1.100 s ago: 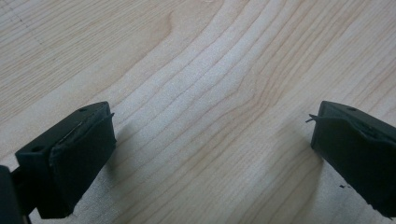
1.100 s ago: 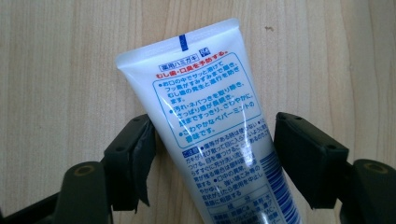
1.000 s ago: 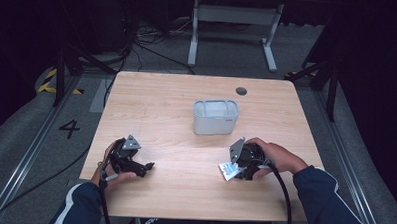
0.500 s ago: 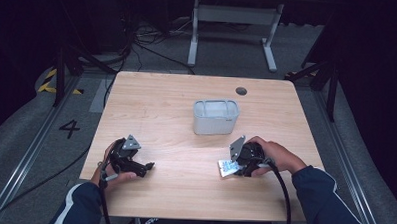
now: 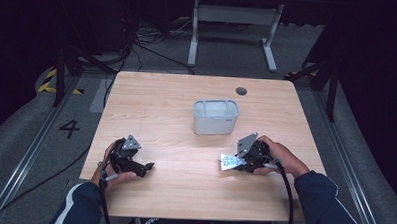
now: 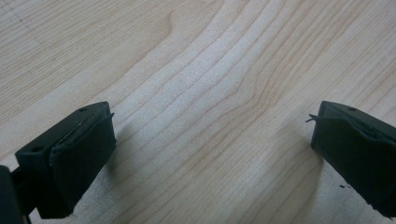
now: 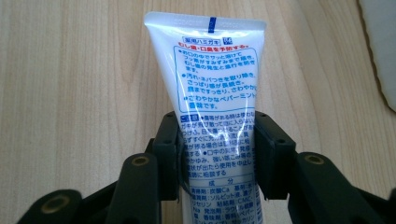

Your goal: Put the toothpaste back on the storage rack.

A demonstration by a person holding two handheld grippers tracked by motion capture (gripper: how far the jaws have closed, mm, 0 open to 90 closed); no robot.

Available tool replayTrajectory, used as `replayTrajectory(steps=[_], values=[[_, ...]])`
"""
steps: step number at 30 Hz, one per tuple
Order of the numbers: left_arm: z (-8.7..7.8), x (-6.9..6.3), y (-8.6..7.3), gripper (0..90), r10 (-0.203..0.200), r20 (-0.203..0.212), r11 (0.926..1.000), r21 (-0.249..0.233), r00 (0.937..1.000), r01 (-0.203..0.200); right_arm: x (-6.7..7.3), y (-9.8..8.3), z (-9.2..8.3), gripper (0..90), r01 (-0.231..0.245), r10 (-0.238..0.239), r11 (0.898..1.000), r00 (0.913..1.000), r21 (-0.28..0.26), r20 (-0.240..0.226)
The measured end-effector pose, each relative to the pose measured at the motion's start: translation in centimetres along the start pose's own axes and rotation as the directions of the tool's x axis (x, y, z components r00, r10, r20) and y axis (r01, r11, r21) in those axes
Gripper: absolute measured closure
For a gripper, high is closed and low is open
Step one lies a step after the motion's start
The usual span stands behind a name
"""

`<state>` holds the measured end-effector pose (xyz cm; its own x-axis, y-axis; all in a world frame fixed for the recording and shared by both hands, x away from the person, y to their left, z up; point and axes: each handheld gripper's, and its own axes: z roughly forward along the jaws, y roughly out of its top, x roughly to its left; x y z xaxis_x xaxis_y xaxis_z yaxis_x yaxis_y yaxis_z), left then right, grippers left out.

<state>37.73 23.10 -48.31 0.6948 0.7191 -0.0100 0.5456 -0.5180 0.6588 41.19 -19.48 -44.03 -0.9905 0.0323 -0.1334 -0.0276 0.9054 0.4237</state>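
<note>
Right tongs (image 7: 217,154) have just been closing and now pinch the tube (image 7: 212,88) by its lower half, low over the counter (image 5: 187,96) near the bin (image 5: 216,116); left tongs (image 6: 210,154) sit spread over bare wood. I judge the grasp is done; next I lift the tube clear and carry it toward the bin, keeping the pinch firm.

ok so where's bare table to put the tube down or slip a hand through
Most of the table is bare: the whole left half beyond the left gripper, the front strip between the two grippers, and the back edge behind the basket. Tightest spot is the gap between the basket and the right gripper, whose jaws have just been closing on the tube.
</note>
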Motion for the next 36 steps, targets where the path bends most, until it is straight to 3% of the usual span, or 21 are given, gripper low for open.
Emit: replayTrajectory(steps=[5,14,16,33,36], values=[[0.0,0.0,0.0,0.1,0.001,0.000,1.0000,0.000,1.0000,-0.001,0.1,-0.6,-0.7,61.5,-0.036,0.036,0.996,0.9994,-0.079,0.000],[0.0,0.0,0.0,0.1,0.006,-0.001,1.0000,0.001,1.0000,-0.006,-0.1,-1.3,-1.9,62.7,-0.091,0.092,0.976,0.9957,-0.197,0.000],[0.0,0.0,0.0,0.2,0.000,0.002,1.0000,0.001,1.0000,0.000,-0.1,-1.4,-2.0,62.7,-0.093,0.096,0.974,0.9954,-0.205,0.003],[0.0,0.0,0.0,0.1,-0.001,0.000,1.0000,-0.001,1.0000,0.001,-0.5,-2.6,-4.2,64.0,-0.154,0.172,0.924,0.9848,-0.350,0.021],[0.0,0.0,0.0,0.2,0.004,-0.001,1.0000,0.001,1.0000,-0.004,-0.5,-2.6,-4.4,64.0,-0.153,0.176,0.922,0.9839,-0.356,0.032]])
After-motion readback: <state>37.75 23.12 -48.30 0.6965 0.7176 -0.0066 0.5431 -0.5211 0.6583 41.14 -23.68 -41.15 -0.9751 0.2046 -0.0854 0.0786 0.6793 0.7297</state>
